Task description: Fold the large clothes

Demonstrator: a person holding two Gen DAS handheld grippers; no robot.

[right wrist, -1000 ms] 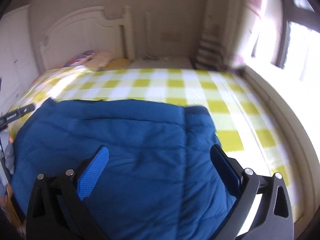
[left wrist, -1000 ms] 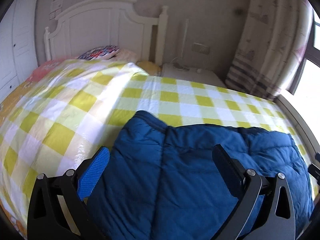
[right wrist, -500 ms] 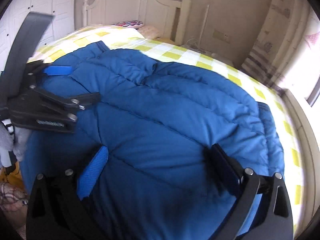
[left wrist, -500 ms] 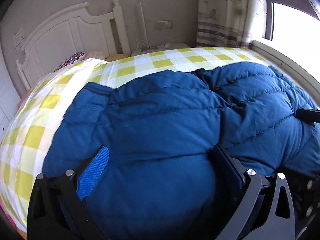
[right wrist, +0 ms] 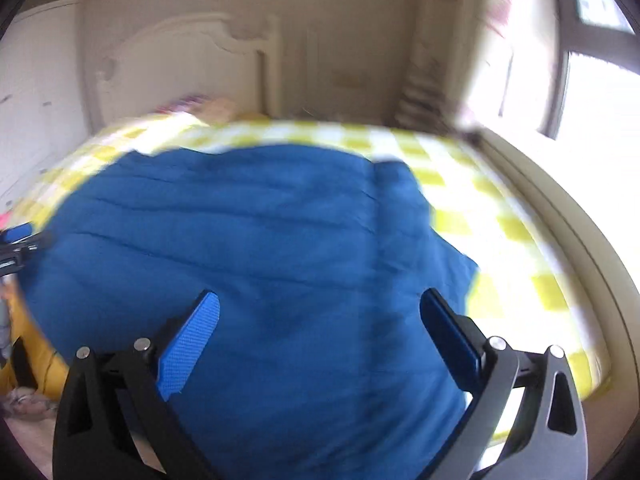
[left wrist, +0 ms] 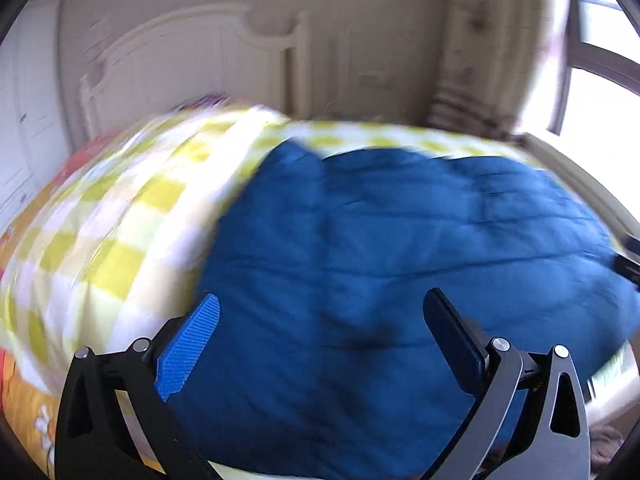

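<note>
Up close, the left claw (left wrist: 320, 320) hangs with its jaws spread wide and nothing between them, above a blue padded jacket (left wrist: 400, 248). Likewise the right claw (right wrist: 318, 318) gapes wide and empty over the same jacket (right wrist: 260, 240). It lies spread on a bed (right wrist: 500, 224) with yellow-and-white checked sheet. Beyond, blurred, stands a white headboard (left wrist: 192, 60).

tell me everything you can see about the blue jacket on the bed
The blue jacket is a puffy, quilted garment, seemingly padded, with stitched seams running across it. It lies spread out on the yellow-and-white checked bedspread, reaching the bed's near edge. Both frames are motion-blurred, so zips or sleeves cannot be made out. The left gripper and right gripper are open above it, gripping nothing.
</note>
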